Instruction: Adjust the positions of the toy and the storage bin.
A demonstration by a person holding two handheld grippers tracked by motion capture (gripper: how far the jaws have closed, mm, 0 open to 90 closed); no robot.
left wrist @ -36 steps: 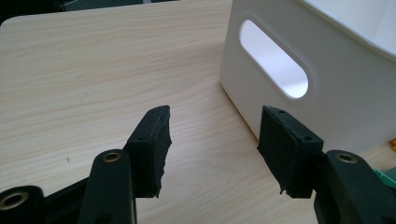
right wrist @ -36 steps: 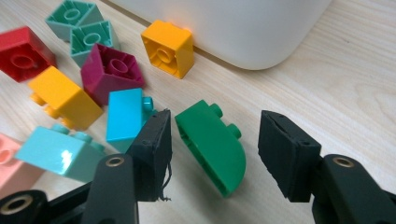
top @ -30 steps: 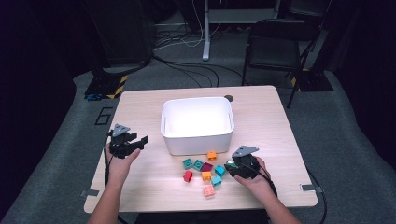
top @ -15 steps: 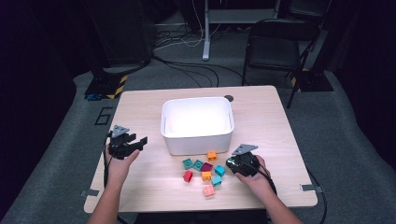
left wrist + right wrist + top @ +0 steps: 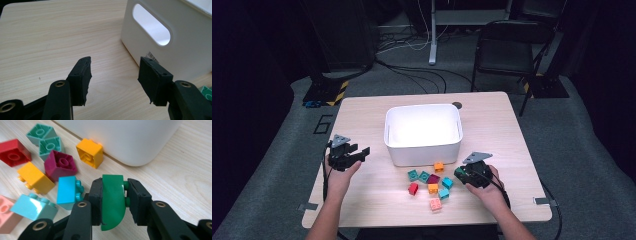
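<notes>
My right gripper is shut on a dark green brick with a rounded top; its jaws have just been closing on it. It sits low at the right of a brick pile, in front of the white bin. Loose bricks lie beside it: a yellow one against the bin, a maroon one, a cyan one, an orange one, a red one. My left gripper rests on the table left of the bin, open with nothing between its jaws.
The bin's side wall with a handle slot stands close to the right of the left gripper. A black chair and cables lie on the floor beyond the table. Bare wood stretches between the left hand and the pile.
The right gripper's jaws have drawn together on the green brick at the pile's right edge. The left hand and gripper have stayed where they were.
</notes>
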